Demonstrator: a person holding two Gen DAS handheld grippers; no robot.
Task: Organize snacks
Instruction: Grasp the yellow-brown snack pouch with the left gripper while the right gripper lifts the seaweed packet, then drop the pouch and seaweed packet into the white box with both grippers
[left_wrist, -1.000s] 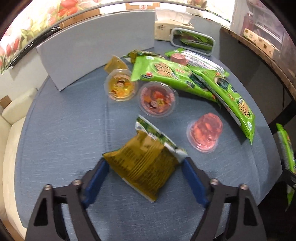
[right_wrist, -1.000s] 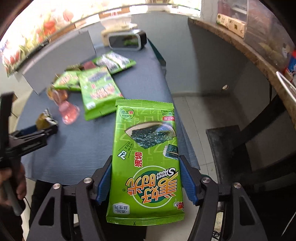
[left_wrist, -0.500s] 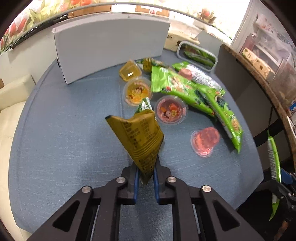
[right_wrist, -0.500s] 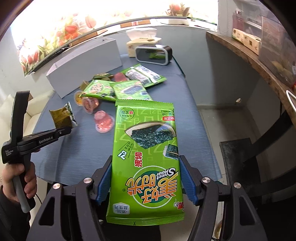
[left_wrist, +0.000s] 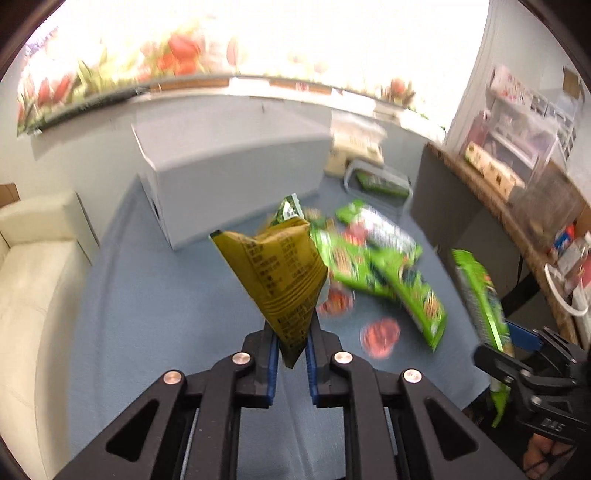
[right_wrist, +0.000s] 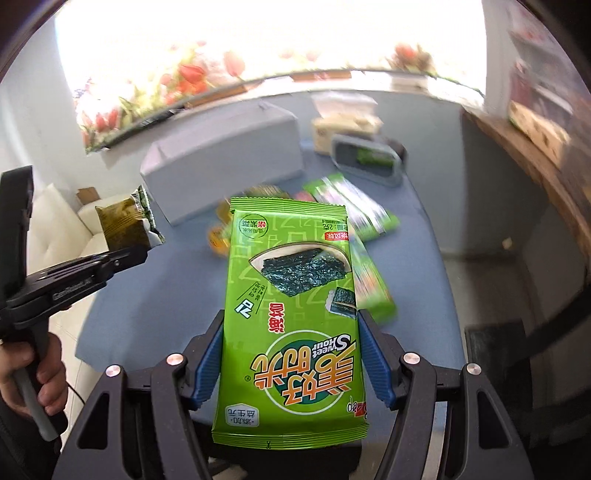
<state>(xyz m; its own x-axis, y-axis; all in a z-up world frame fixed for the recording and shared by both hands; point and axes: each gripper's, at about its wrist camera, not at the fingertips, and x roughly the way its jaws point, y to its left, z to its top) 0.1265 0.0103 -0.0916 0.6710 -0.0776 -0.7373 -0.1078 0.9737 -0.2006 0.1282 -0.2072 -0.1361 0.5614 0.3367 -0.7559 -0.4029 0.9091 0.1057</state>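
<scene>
My left gripper (left_wrist: 291, 354) is shut on the corner of an olive-yellow snack packet (left_wrist: 280, 273) and holds it up in the air above the blue table (left_wrist: 147, 295). The packet also shows in the right wrist view (right_wrist: 125, 225). My right gripper (right_wrist: 291, 354) is shut on a bright green seaweed packet (right_wrist: 291, 314), held flat above the table's near edge. More green seaweed packets (left_wrist: 373, 266) and several jelly cups (left_wrist: 380, 334) lie on the table's right half.
A grey box (left_wrist: 229, 173) stands at the back of the table. A tissue box (right_wrist: 343, 127) and a small grey-framed mirror (right_wrist: 365, 158) sit behind the snacks. A cream sofa (left_wrist: 33, 277) is at the left. A wooden counter (left_wrist: 517, 206) runs along the right.
My left gripper closed on the olive-yellow packet and lifted it off the table. Both grippers have risen and moved toward the grey box. The right gripper kept its green packet.
</scene>
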